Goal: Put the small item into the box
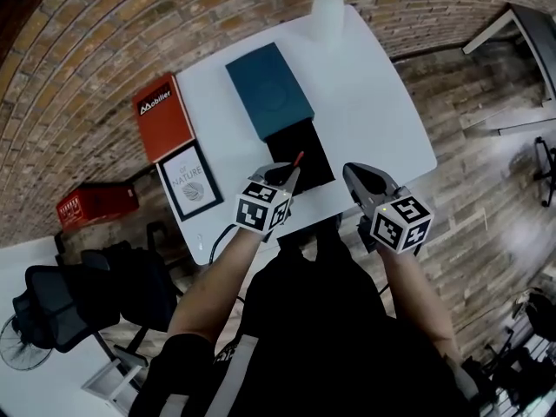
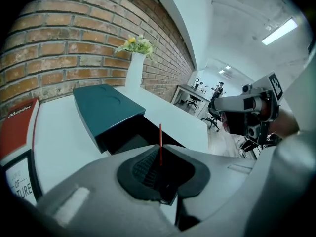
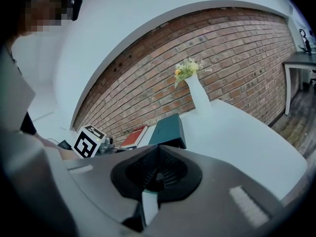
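Where the head view looks down on the white table (image 1: pixel 382 120), the left gripper (image 1: pixel 291 172) hangs at the near end of the teal box (image 1: pixel 269 89) (its black tray slid partly out), the right gripper (image 1: pixel 354 176) just beside that end. Left gripper view: jaws pinch a thin red stick (image 2: pixel 160 139), upright before the box's tray. Right gripper view: jaws together, nothing between them, the box beyond.

Left tool (image 1: pixel 292 174) clamped; right tool (image 1: pixel 351 174) seemingly closed.
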Available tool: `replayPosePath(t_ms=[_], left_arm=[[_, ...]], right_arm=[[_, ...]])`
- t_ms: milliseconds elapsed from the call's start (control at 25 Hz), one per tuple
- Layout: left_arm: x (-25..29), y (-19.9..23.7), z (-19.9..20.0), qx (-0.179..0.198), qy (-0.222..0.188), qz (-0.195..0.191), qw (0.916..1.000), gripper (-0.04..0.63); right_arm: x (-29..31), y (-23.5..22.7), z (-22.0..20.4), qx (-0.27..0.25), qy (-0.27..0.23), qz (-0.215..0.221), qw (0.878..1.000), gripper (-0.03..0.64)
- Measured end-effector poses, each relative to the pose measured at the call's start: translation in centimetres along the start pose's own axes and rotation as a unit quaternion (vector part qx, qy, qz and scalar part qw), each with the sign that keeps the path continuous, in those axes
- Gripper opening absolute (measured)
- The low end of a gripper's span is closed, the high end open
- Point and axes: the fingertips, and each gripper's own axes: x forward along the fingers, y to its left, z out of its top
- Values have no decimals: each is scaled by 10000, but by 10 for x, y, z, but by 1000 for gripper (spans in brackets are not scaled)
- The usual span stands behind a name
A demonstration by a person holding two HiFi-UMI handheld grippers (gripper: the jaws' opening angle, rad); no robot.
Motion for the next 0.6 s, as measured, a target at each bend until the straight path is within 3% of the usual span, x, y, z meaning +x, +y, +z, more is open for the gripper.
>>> replayPosePath(t_ms=[240, 600], left_arm=[[18, -2, -12, 120, 597, -247, 9978, 21], [31, -6, -22, 715, 1179, -401, 9896, 21]], right_arm=[[0, -6, -1, 31, 41, -73, 10000, 0], [4, -10, 4, 40, 63, -129, 9999, 0]])
